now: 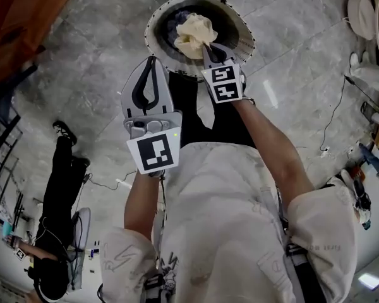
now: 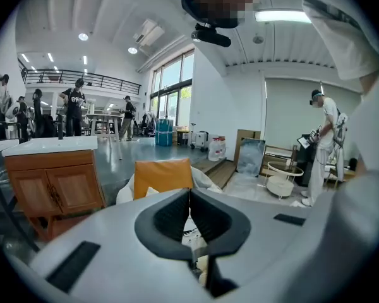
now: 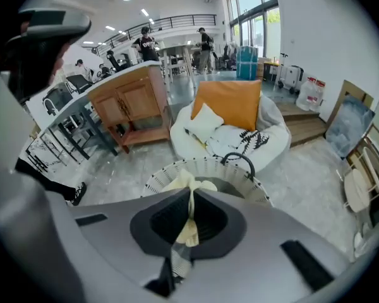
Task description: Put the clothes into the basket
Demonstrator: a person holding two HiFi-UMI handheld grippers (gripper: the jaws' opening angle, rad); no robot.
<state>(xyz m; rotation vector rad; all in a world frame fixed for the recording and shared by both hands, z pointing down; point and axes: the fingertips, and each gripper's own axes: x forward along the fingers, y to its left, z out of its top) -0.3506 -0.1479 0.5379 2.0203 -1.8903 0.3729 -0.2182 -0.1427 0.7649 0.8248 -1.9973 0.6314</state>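
Cream garment (image 1: 192, 33) in closed right hand-held gripper (image 1: 206, 47) over basket (image 1: 244, 40) on grey floor (image 1: 95, 55); left hand-held gripper (image 1: 153, 59) closed.

Floor (image 1: 82, 55): grey stone-look tiles, glossy; fills most of the head view.
Basket (image 1: 156, 19): round, white slatted wall, dark handle; stands on the tiles at top centre of the head view.
Wooden cabinet (image 1: 19, 17): brown; upper left corner of the head view, on the tiles.
Beanbag seat (image 3: 265, 144): white; on the floor just behind the basket, centre of the right gripper view.
Cable (image 1: 333, 115): thin, dark; trails over the tiles at the right of the head view.
Person (image 1: 57, 188): dark clothes; left edge of the head view, shoes on the tiles.
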